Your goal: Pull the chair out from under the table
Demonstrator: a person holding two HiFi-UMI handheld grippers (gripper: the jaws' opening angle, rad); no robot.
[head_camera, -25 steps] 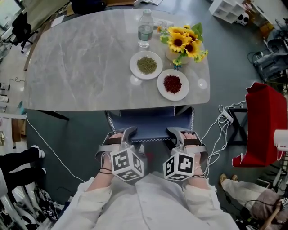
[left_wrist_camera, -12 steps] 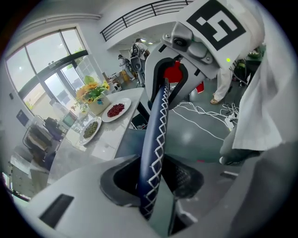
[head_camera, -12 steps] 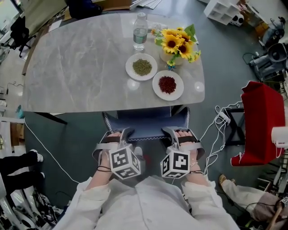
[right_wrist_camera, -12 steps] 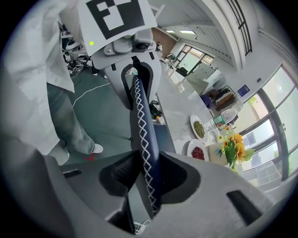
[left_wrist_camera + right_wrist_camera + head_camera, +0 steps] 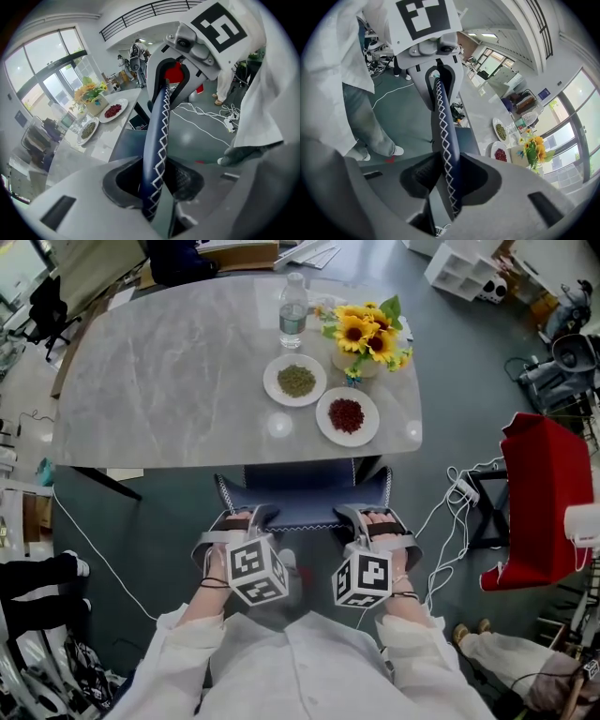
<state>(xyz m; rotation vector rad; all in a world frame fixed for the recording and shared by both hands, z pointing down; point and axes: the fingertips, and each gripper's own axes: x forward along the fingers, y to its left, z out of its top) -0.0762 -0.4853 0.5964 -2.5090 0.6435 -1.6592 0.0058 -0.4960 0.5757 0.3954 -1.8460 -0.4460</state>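
The chair (image 5: 305, 495), dark blue with white zigzag stitching along its rim, was found tucked under the table (image 5: 169, 381). Only its backrest was shown past the table's near edge, between the table and the person.

The top rim of the backrest was pinched by both tools. The left gripper (image 5: 251, 517) was set on the left part of the rim. In the left gripper view the stitched rim was seen running up between its two jaws, which had just been closing and were pressed on the padding from both sides. The right gripper (image 5: 350, 516) was set on the right part of the rim in the same way. Its jaws had likewise just been closing, and in the right gripper view the rim was clamped between them. Both tools were pointed steeply down, with their marker cubes turned toward the person, and each was held by a hand at the end of a white sleeve.

On the grey marble-patterned tabletop, toward its right end, a water bottle (image 5: 293, 313), sunflowers (image 5: 367, 332), a plate of green grains (image 5: 295, 381) and a plate of red beans (image 5: 347, 416) were grouped close together. The two plates were laid just beside each other. White cables (image 5: 452, 512) were strewn on the grey floor (image 5: 169, 521) to the right of the chair, and a red cover (image 5: 544, 493) was seen farther right.
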